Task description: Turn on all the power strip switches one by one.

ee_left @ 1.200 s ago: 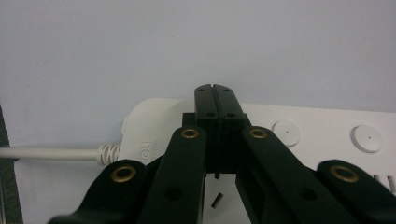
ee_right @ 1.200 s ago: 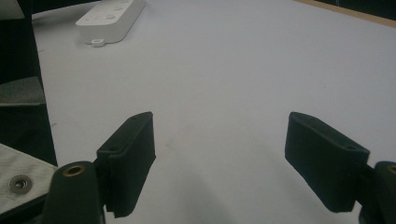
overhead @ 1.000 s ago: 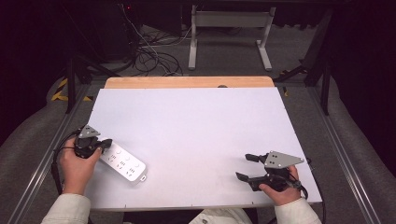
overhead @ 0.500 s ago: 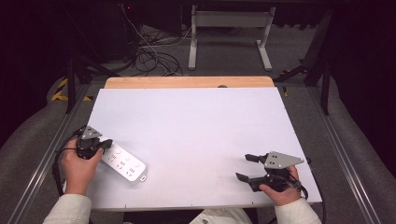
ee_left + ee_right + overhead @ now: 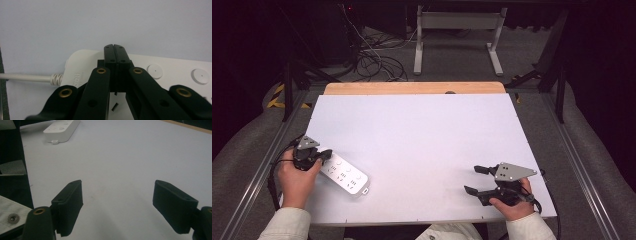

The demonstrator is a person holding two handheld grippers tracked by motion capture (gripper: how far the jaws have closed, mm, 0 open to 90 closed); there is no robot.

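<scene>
White tabletop [image 5: 422, 145] with a wooden strip along the far edge, dark floor and a cable tangle behind it. So the main thing is a white power strip [image 5: 346, 176] lying flat and diagonal near the front left corner, its cord end toward the left gripper [image 5: 314, 157]. That gripper's jaws are pressed fully together with nothing between them, tips sitting over the strip's cord end; in the left gripper view they meet right above it [image 5: 115, 53]. Can't tell if they actually touch it. Right gripper [image 5: 476, 180] rests well apart at the front right, jaws spread wide, nothing in them.
</scene>
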